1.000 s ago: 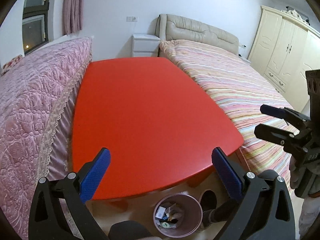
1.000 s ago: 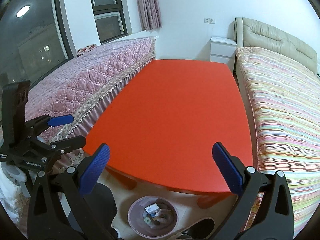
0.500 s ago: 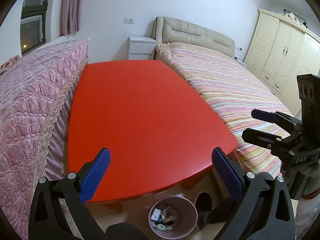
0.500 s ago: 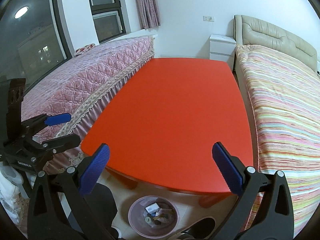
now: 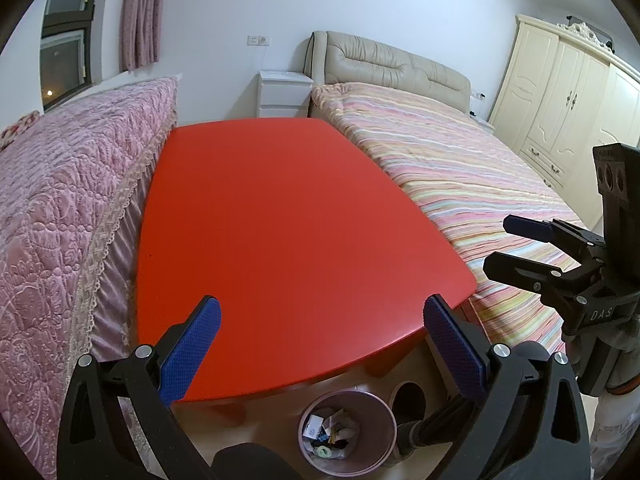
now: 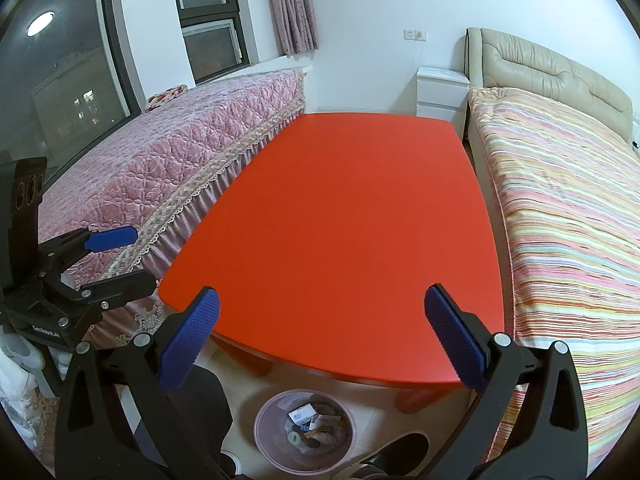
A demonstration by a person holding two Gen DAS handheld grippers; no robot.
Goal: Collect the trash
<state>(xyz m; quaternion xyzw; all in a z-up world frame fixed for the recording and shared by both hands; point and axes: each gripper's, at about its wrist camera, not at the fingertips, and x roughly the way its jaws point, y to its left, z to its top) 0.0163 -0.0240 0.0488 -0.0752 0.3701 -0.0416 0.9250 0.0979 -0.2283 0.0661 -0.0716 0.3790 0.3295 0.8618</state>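
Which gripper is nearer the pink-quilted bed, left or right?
Left. In the right wrist view, the left gripper hangs right at the lace edge of the pink-quilted bed. The right gripper sits across the red table, over the striped bed.

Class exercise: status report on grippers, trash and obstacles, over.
Left gripper and right gripper open, empty. Trash in pink bin. Red table bare.
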